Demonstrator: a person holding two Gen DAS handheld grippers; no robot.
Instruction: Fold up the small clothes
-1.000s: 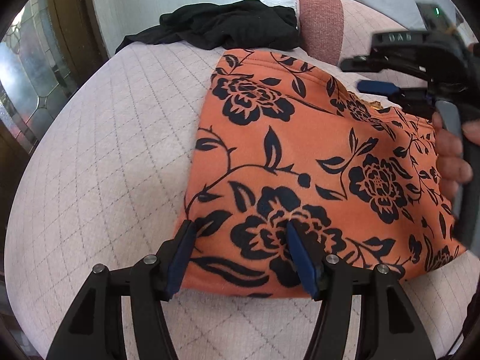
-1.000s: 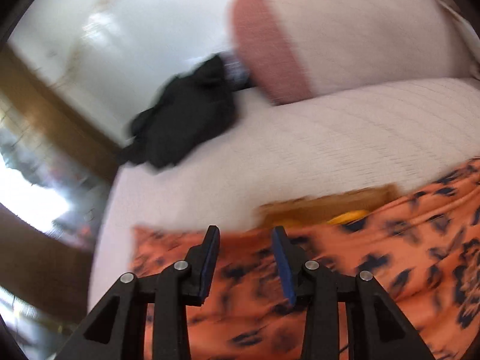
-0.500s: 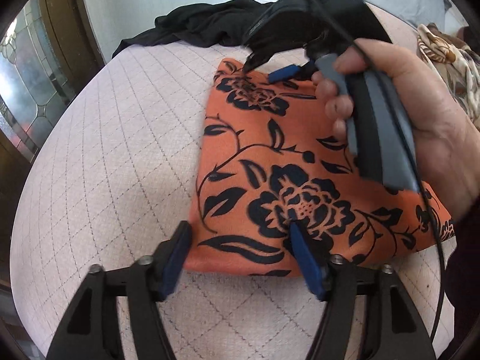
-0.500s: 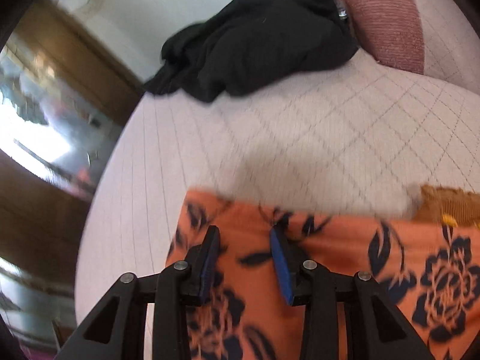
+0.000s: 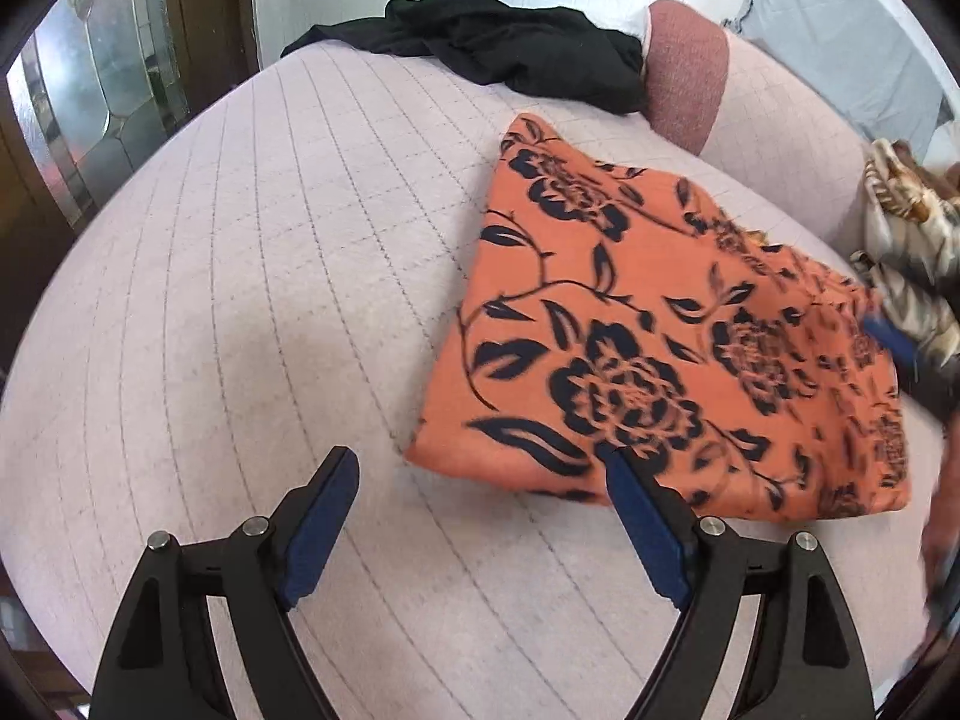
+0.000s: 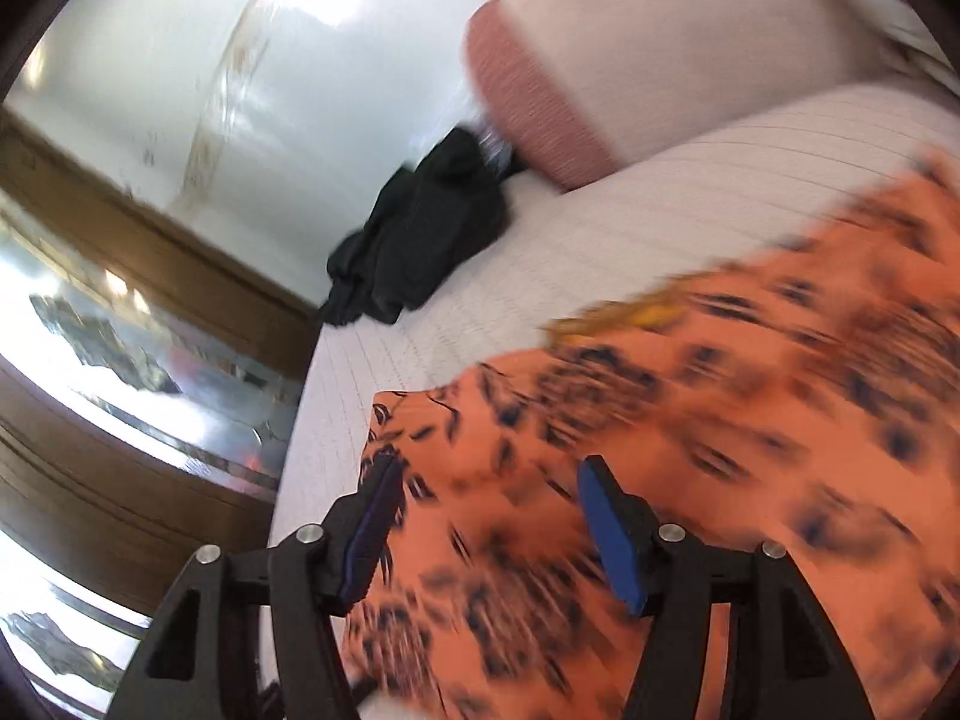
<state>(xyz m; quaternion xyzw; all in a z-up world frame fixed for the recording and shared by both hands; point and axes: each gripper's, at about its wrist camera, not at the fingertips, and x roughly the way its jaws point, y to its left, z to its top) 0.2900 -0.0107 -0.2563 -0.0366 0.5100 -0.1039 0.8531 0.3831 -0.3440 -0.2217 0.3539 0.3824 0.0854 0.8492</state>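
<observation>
A folded orange garment with black flowers (image 5: 660, 324) lies flat on the pale quilted bed (image 5: 270, 270). My left gripper (image 5: 480, 492) is open and empty, just off the garment's near left corner. My right gripper (image 6: 486, 492) is open and empty, close above the garment (image 6: 690, 450), which is blurred in the right wrist view. A blue fingertip of the right gripper (image 5: 894, 339) shows at the garment's right edge in the left wrist view.
A crumpled black garment (image 5: 498, 48) lies at the far edge of the bed, also in the right wrist view (image 6: 420, 240). A pink-ended pillow (image 5: 690, 78) sits beside it. A patterned cloth (image 5: 906, 240) lies at the right. A glass door (image 5: 90, 96) stands left.
My right gripper has swung from the garment's far left corner back to its right edge and opened wider. My left gripper has backed off to the left, away from the near corner.
</observation>
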